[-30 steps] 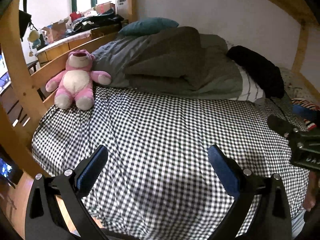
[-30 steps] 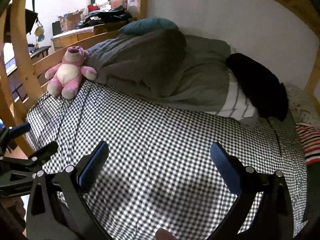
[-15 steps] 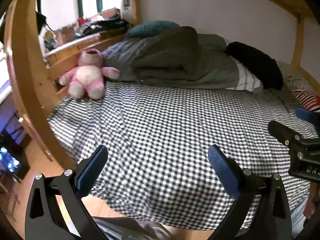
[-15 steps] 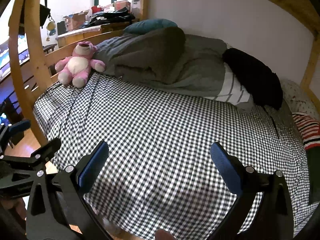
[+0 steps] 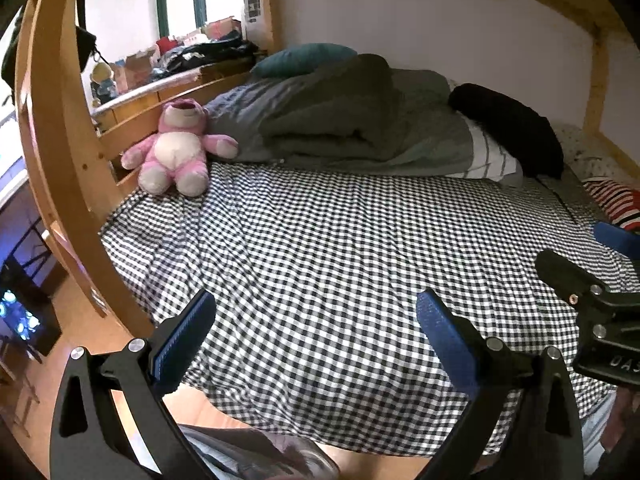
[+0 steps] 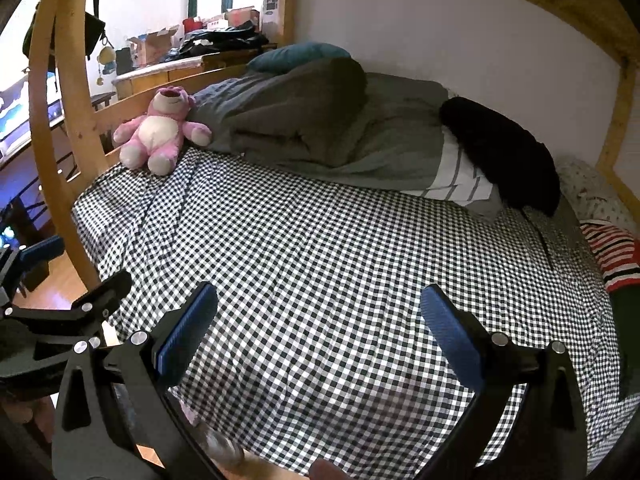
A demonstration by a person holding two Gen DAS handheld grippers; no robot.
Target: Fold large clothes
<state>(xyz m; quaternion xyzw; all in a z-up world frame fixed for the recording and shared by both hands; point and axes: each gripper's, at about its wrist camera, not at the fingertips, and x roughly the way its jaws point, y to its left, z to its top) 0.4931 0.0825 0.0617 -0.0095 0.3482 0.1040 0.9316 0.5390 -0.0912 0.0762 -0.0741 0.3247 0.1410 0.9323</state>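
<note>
Leftmost stands the curved wooden bed frame (image 5: 60, 152), with a strip of wooden floor (image 5: 80, 340) below it. Just inside the frame a pink plush bear (image 5: 176, 148) sits on the black-and-white checked sheet (image 5: 340, 248), leaning against the rail at the head end. Next to the bear lies a heap of grey bedding (image 5: 352, 120), bunched along the far side, with a teal pillow (image 5: 304, 58) behind it by the white wall (image 6: 460, 32). Further right a black garment (image 6: 504, 152) rests on the end of that heap, over a white piece with grey stripes (image 6: 456, 176). At the far right edge a red, white and black striped garment (image 6: 612, 252) lies on the sheet near the foot of the bed, well apart from both grippers. The left gripper (image 5: 316, 320) hangs over the near edge of the sheet with its blue-padded fingers (image 5: 184, 336) spread wide and nothing between them. The right gripper (image 6: 320, 316) hovers likewise over the sheet, jaws released and holding nothing; its tip shows at the right of the left wrist view.
</note>
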